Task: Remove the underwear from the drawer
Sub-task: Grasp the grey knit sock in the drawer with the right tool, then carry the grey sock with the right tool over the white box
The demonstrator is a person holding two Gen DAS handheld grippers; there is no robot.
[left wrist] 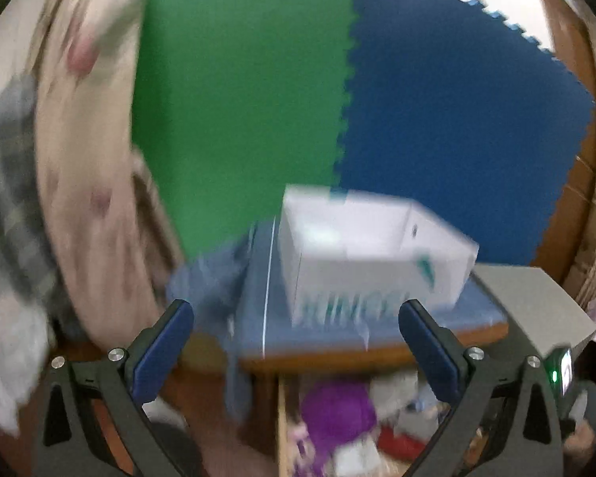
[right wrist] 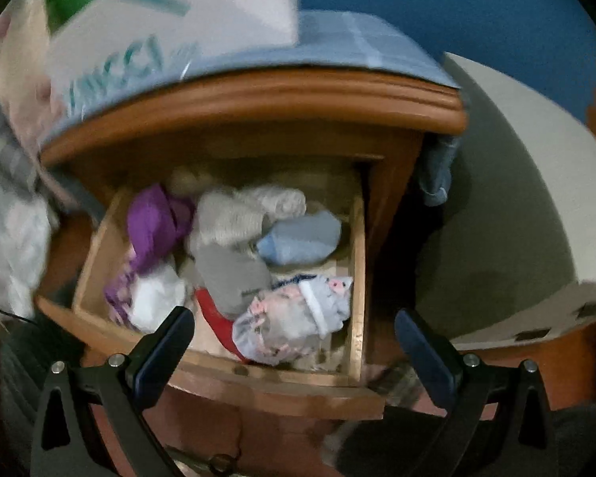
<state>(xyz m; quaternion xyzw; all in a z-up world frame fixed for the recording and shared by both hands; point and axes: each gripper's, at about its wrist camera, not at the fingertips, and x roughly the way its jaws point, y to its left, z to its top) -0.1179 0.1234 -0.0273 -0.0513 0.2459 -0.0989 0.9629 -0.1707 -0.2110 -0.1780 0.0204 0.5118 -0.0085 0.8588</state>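
Observation:
The wooden drawer of a nightstand stands pulled open, full of folded underwear: a purple piece, a grey one, a light blue one, a floral one, a white one and a red one. My right gripper is open and empty, above the drawer's front edge. My left gripper is open and empty, higher up, facing the nightstand top. The drawer shows below it in the left wrist view with the purple piece.
A white open box sits on a blue cloth on the nightstand top; it also shows in the right wrist view. Green and blue foam mats cover the wall. Bedding lies left. A grey box stands right.

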